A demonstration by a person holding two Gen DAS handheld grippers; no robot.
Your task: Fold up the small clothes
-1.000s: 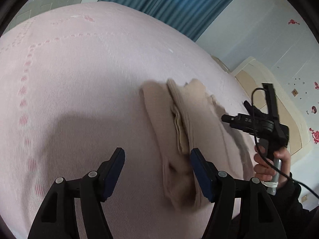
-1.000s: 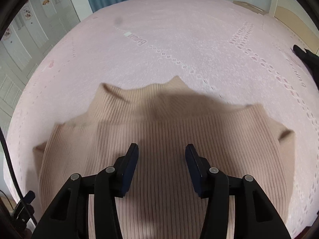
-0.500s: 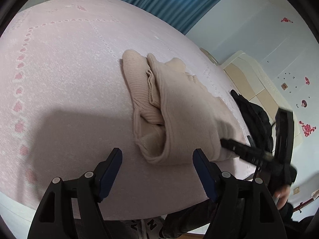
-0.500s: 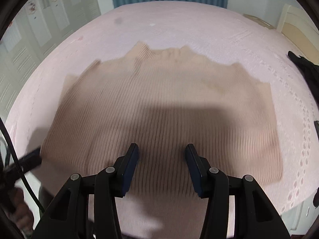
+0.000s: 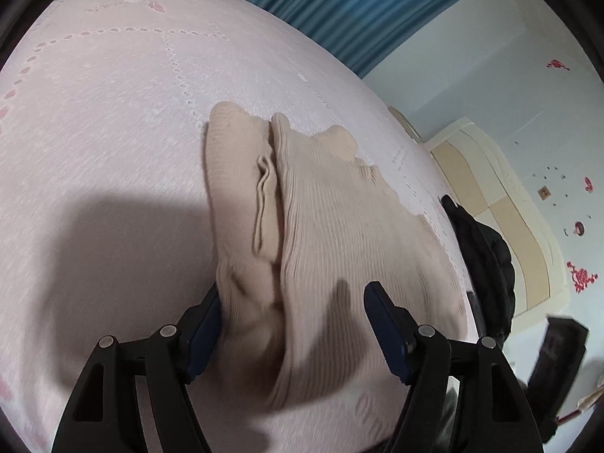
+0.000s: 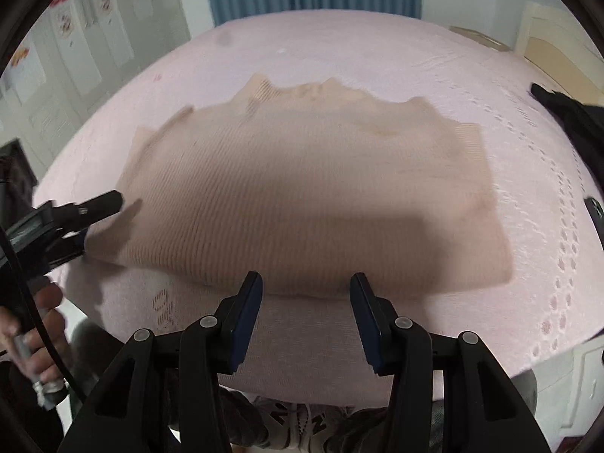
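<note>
Sweater [image 6: 302, 188], beige and ribbed, lies folded flat on the pink bedspread [image 6: 339, 53], near the bed's front edge. Left gripper [image 5: 292, 330] sits at its left end with jaws spread wide around the bunched folds, one finger tucked against the fabric, nothing pinched. Right gripper [image 6: 305, 309] hovers just off the near hem, jaws apart and empty. Black jacket [image 5: 487, 260] lies beyond the sweater's far end

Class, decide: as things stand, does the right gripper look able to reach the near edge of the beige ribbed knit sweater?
Probably yes: the right gripper is open just before the beige ribbed knit sweater, nothing between.
</note>
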